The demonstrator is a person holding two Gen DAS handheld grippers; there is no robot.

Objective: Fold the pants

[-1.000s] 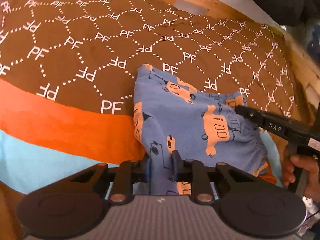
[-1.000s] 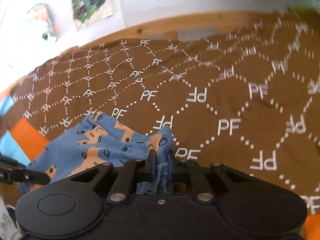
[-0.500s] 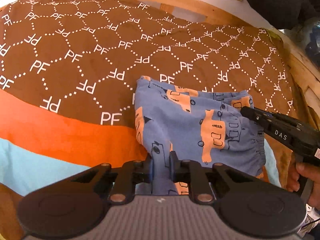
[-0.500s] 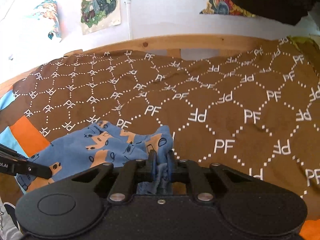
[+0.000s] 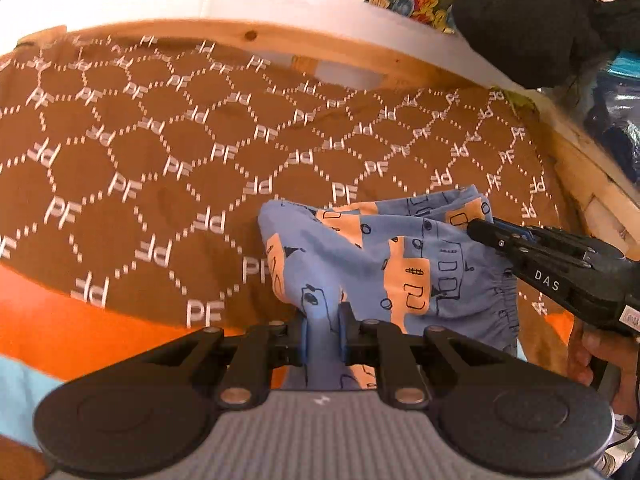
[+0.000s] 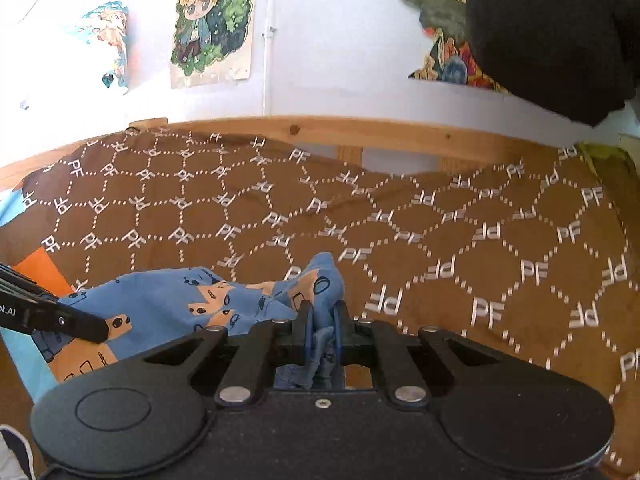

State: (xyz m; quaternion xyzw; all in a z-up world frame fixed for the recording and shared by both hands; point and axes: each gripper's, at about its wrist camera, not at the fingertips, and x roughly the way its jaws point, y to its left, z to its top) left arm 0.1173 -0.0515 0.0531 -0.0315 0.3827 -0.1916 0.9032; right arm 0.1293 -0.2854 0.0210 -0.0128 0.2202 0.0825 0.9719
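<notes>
Small blue pants (image 5: pixel 384 264) with orange vehicle prints hang bunched between both grippers above a brown bedspread (image 5: pixel 160 168) printed with white letters. My left gripper (image 5: pixel 323 322) is shut on a fold of the blue cloth at the near edge. My right gripper (image 6: pixel 322 318) is shut on a gathered corner of the pants (image 6: pixel 224 300). In the left wrist view the right gripper (image 5: pixel 478 230) comes in from the right, clamped on the far corner beside the elastic waistband. The left gripper's black finger (image 6: pixel 80 324) shows at the left of the right wrist view.
A wooden bed frame (image 6: pixel 360 132) runs along the far side under a white wall with posters (image 6: pixel 212 24). A dark plush shape (image 6: pixel 552 32) hangs at the upper right. An orange band (image 5: pixel 80 328) and a light blue band cross the near bedspread. A hand (image 5: pixel 600 352) grips the right tool.
Both grippers have risen with the pants, lifting the cloth off the bedspread. Both views have tipped up, showing more of the wall and bed frame.
</notes>
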